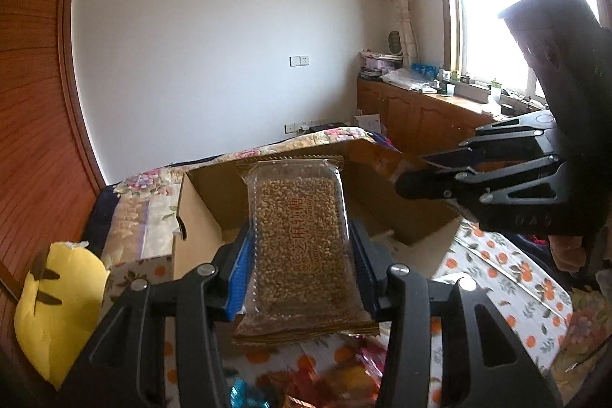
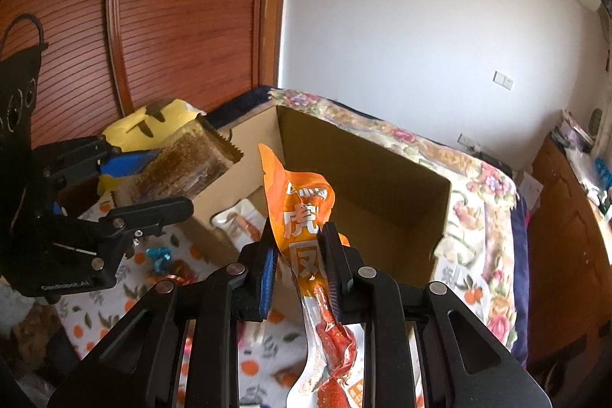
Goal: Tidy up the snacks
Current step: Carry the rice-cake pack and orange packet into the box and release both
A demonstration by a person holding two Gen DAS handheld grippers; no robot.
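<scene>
While both claws are loaded, the nearest thing to each is its own snack: the left claw (image 1: pixel 302 255) is closed on the long sides of a clear-wrapped sesame brittle bar (image 1: pixel 300 239), whose long axis runs straight ahead along the fingers, and the right claw (image 2: pixel 300 260) is pinched tight on the middle of an orange chicken-foot packet (image 2: pixel 306 217), which stands upright between the blue pads with its crumpled top above them and its heavier end hanging below. Under and just behind the claws lie more loose snacks (image 2: pixel 164 260) on an orange-patterned cloth (image 2: pixel 95 308). Directly ahead of and lower than both claws sits the open cardboard box (image 2: pixel 363 174), with one white packet (image 2: pixel 241 220) already lying on its floor. Judging by both views, the right claw is the nearer: its packet is over the near wall, while the bar's far tip only reaches the box's left near corner. Each drop therefore seems to call for a short move forward and down, the bar going in lengthwise. Beyond the box are the floral bedspread (image 2: pixel 470 186), a yellow cushion (image 1: pixel 57 308) off to the left, and the wooden wardrobe (image 2: pixel 172 6)
</scene>
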